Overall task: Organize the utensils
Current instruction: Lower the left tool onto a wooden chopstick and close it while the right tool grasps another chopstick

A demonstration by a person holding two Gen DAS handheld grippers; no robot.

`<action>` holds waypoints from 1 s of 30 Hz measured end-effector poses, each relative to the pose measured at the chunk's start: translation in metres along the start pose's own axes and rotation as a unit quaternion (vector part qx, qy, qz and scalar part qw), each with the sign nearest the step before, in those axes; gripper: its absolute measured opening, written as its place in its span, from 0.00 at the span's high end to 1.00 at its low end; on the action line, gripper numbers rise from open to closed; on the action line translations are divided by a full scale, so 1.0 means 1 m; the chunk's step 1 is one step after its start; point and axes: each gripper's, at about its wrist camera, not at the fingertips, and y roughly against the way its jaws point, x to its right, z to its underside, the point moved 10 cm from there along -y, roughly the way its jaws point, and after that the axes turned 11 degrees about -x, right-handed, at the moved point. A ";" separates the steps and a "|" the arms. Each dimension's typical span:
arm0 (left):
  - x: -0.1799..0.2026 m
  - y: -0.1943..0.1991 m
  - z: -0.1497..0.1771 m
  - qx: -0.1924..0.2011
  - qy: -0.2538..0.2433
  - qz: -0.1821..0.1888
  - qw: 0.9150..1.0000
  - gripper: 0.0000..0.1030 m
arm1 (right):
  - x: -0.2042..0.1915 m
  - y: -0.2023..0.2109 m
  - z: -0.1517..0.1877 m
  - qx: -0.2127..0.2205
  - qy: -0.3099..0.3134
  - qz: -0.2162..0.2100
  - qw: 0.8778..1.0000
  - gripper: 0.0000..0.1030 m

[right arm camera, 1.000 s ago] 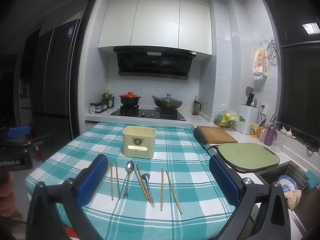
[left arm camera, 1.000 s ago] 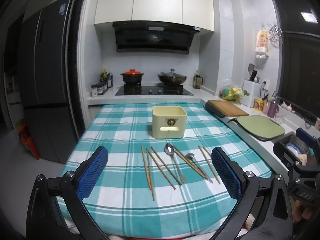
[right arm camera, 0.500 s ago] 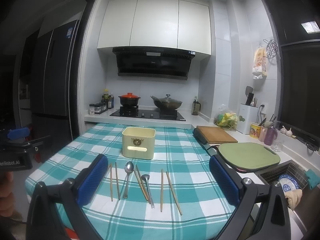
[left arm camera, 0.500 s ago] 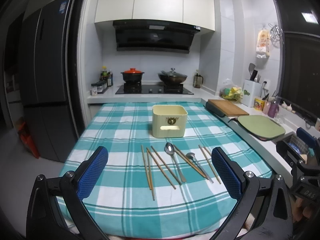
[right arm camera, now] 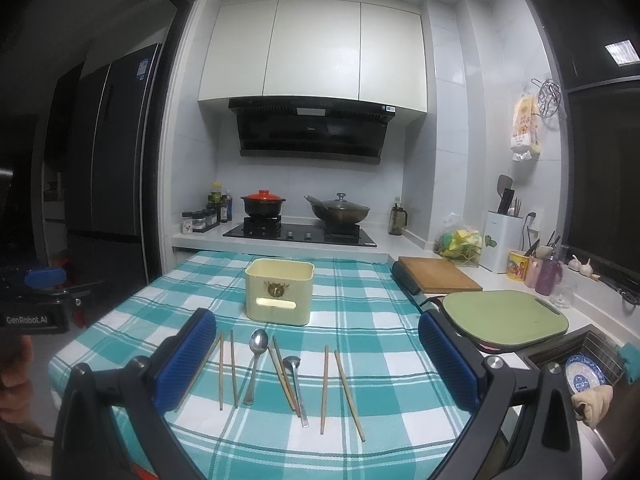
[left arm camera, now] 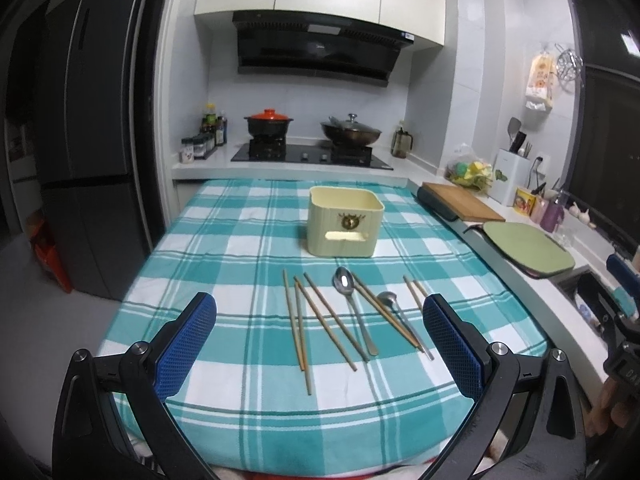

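Several wooden chopsticks (left arm camera: 298,322) (right arm camera: 233,368) and two metal spoons, a big one (left arm camera: 346,286) (right arm camera: 258,342) and a small one (left arm camera: 387,300) (right arm camera: 292,362), lie in a row on the teal checked tablecloth (left arm camera: 240,248) (right arm camera: 360,320). A cream utensil holder (left arm camera: 344,222) (right arm camera: 280,292) stands upright behind them. My left gripper (left arm camera: 320,344) is open and empty, held above the table's near edge. My right gripper (right arm camera: 316,364) is open and empty, also held back from the utensils.
A wooden board (right arm camera: 438,274) and a green board (right arm camera: 506,314) lie on the counter to the right, a sink with a blue plate (right arm camera: 582,372) beyond. A stove with a red-lidded pot (left arm camera: 269,122) and a wok (left arm camera: 351,132) is at the back. A fridge (left arm camera: 88,160) stands left.
Both grippers have drifted very slightly; the view shifts a little. Nothing on the table has moved and both stay open.
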 end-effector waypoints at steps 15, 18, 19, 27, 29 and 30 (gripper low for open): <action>-0.029 -0.099 0.015 -0.102 0.001 -0.035 0.994 0.00 | 0.028 -0.095 0.028 -0.099 -0.005 -0.012 0.995 0.21; -0.045 -0.137 0.013 -0.131 0.011 -0.035 0.991 0.00 | 0.029 -0.120 0.042 -0.131 0.005 -0.024 0.991 0.31; -0.050 -0.152 0.011 -0.138 0.013 -0.035 0.990 0.00 | 0.032 -0.127 0.046 -0.140 0.005 -0.027 0.990 0.34; -0.075 -0.266 0.011 -0.207 0.016 -0.056 0.977 0.01 | 0.066 -0.192 0.085 -0.235 -0.023 -0.040 0.971 0.46; -0.080 -0.286 0.012 -0.213 0.011 -0.079 0.974 0.02 | 0.068 -0.199 0.090 -0.244 -0.034 -0.046 0.968 0.46; -0.081 -0.292 0.013 -0.215 0.011 -0.086 0.973 0.03 | 0.067 -0.202 0.092 -0.249 -0.036 -0.048 0.967 0.46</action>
